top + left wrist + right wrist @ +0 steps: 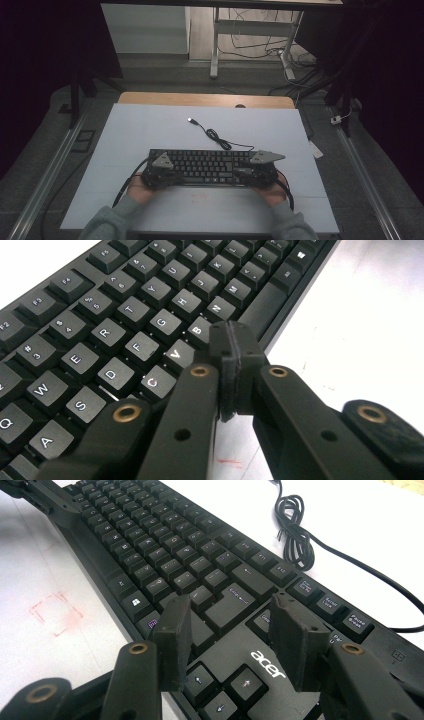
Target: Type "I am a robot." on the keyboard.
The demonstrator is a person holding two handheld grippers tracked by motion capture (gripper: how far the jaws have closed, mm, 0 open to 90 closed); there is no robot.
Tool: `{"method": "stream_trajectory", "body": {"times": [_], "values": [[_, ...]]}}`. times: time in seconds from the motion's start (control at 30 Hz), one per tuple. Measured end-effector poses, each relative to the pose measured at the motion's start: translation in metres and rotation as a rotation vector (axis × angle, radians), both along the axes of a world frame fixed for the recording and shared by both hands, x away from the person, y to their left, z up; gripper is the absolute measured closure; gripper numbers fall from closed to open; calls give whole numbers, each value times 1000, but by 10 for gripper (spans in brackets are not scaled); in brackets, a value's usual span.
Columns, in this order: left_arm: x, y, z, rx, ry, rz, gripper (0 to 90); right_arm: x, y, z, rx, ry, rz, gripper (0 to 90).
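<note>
step: typing/key-press work on the keyboard (pixel 202 166), judged; left gripper (pixel 235 347) poised over the B/N keys by the spacebar
left gripper: jaws clenched together, nothing between them
right gripper (pixel 230 630): jaws apart, gripping nothing, over the arrow-key block
keyboard: on the white table (pixel 150 130), near edge
axis: long axis left-right, key rows facing the person, cable (pixel 215 135) trailing away
next: likely press down with the closed tip on one key only

— What's on the table?
— A black keyboard (pixel 202 166), flat, lengthwise across the near half of the white top, keys up.
— And its cable (pixel 216 136)?
— Runs off the back edge, loosely coiled, plug lying free farther back.
</note>
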State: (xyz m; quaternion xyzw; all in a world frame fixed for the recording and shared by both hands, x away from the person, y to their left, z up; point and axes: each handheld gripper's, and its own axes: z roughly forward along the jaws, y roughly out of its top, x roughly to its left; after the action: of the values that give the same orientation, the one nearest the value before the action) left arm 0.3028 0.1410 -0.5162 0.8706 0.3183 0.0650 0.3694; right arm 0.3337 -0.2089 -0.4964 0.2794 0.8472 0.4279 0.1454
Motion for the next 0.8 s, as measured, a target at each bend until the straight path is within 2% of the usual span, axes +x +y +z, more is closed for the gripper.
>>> {"method": "stream_trajectory", "body": {"times": [0.2,0.67,0.8], "values": [[2,-2,-3,27,1,8,890,0,0,0,3,1,-1,520],[2,-6,-7,33,2,10,890,0,0,0,-1,-1,0,520],[0,-5,-4,35,-15,16,890,0,0,0,0,-1,-1,520]]}}
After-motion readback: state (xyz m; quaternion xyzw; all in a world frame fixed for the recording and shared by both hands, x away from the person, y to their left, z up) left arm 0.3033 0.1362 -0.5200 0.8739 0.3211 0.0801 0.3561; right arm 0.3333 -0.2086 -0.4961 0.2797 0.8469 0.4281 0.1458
